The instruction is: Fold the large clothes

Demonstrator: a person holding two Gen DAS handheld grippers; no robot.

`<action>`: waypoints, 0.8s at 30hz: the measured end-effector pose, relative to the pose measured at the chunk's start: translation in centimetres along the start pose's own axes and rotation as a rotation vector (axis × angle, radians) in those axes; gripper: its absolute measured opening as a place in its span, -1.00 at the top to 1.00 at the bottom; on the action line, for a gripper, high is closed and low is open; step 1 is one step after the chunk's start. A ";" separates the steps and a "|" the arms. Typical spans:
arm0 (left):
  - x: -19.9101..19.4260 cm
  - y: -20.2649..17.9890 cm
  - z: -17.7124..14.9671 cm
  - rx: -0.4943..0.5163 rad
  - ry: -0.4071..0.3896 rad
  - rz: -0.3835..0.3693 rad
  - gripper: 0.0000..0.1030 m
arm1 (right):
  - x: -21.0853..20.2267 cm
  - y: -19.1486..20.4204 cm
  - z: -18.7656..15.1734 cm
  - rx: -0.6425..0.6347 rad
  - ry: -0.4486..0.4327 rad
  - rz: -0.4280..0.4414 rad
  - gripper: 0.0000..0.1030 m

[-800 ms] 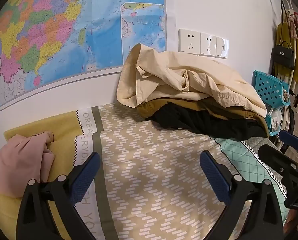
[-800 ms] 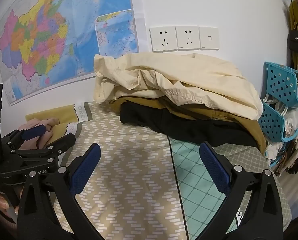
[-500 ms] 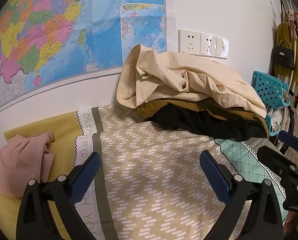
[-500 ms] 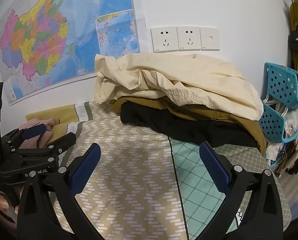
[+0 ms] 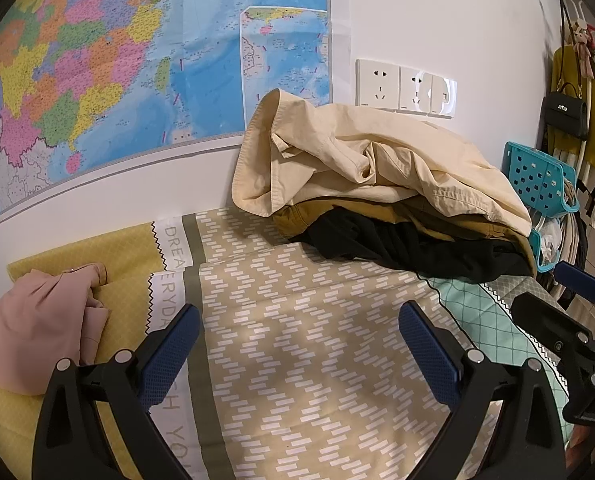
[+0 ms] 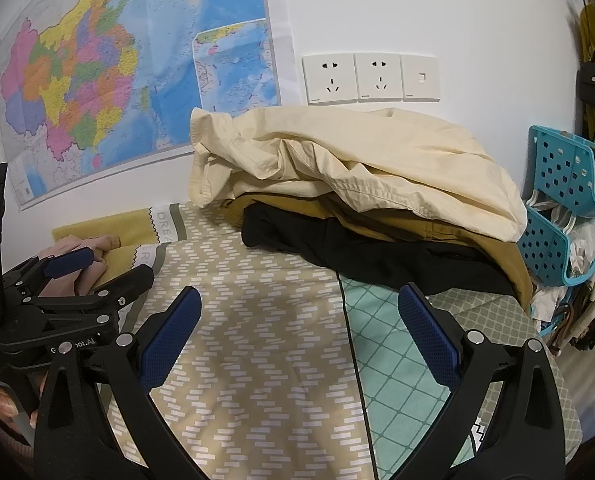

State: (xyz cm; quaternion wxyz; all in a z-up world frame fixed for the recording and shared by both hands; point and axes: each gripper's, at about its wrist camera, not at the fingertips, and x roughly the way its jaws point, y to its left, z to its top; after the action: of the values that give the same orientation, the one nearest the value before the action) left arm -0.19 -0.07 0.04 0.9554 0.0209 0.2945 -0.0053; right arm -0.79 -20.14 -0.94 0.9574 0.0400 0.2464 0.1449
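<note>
Left wrist view: left gripper [image 5: 299, 342] gaped empty over patterned cloth-covered surface [image 5: 317, 340]; right gripper [image 6: 299, 324] likewise; crumpled cream cotton garment [image 5: 377, 168] topped pile behind.

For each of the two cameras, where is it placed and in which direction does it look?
Left wrist view: sits on the left gripper, looks toward the wall over the patterned cover; its open fingers show, the right gripper at right.
Right wrist view: sits on the right gripper, looks the same way; its open fingers and the left gripper show.
Both share the cream garment atop the pile, the map and the sockets.
</note>
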 end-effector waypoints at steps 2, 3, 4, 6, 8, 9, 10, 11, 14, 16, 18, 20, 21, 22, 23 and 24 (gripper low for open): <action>0.0 -0.1 0.1 -0.003 0.001 0.000 -0.87 | 0.0 0.1 0.0 -0.002 -0.002 0.000 -0.89; 0.0 -0.1 0.1 -0.003 0.002 -0.001 -0.87 | 0.0 0.1 0.0 -0.001 -0.001 0.001 -0.89; 0.1 -0.2 0.1 -0.003 0.001 0.000 -0.87 | 0.0 0.1 0.1 -0.001 -0.001 0.000 -0.89; 0.1 -0.2 0.1 -0.004 0.000 -0.002 -0.87 | 0.0 0.1 0.1 -0.003 0.000 0.000 -0.89; 0.1 -0.2 0.2 -0.005 -0.002 -0.001 -0.87 | 0.0 0.1 0.1 -0.002 -0.001 0.000 -0.89; 0.1 -0.2 0.3 -0.006 -0.003 -0.001 -0.87 | 0.0 0.1 0.2 -0.003 -0.001 0.000 -0.89; 0.1 -0.2 0.4 -0.007 -0.003 -0.002 -0.87 | 0.0 0.1 0.1 -0.002 -0.002 -0.003 -0.89; 0.1 -0.2 0.4 -0.007 -0.001 -0.002 -0.87 | 0.0 0.1 0.1 -0.002 -0.002 0.000 -0.89; 0.2 -0.3 0.5 -0.003 0.002 0.000 -0.87 | 0.0 0.1 0.3 -0.003 -0.003 0.000 -0.89; 0.3 -0.3 0.6 -0.003 0.002 0.002 -0.87 | 0.0 0.1 0.3 -0.003 -0.002 -0.001 -0.89; 0.3 -0.4 0.8 -0.004 -0.004 0.004 -0.87 | 0.0 0.1 0.3 -0.003 -0.003 0.000 -0.89; 0.3 -0.5 0.8 -0.001 -0.010 0.002 -0.87 | 0.1 0.1 0.4 -0.003 -0.001 -0.001 -0.89; 0.3 -0.5 0.8 0.000 -0.013 0.002 -0.87 | 0.1 0.1 0.3 -0.003 -0.001 0.001 -0.89; 0.4 -0.6 0.9 0.001 -0.012 0.002 -0.87 | 0.2 0.1 0.4 -0.005 0.001 -0.001 -0.89; 0.4 -0.7 0.8 0.007 -0.016 0.005 -0.87 | 0.2 0.1 0.3 -0.005 0.000 -0.004 -0.89; 0.5 -0.7 0.9 0.007 -0.017 0.005 -0.87 | 0.2 0.0 0.3 -0.005 0.002 -0.001 -0.89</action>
State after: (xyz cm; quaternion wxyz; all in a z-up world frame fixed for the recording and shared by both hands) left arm 0.70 -0.82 0.47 0.9578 0.0250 0.2864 -0.0040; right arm -0.44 -20.08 -0.74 0.9574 0.0372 0.2468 0.1452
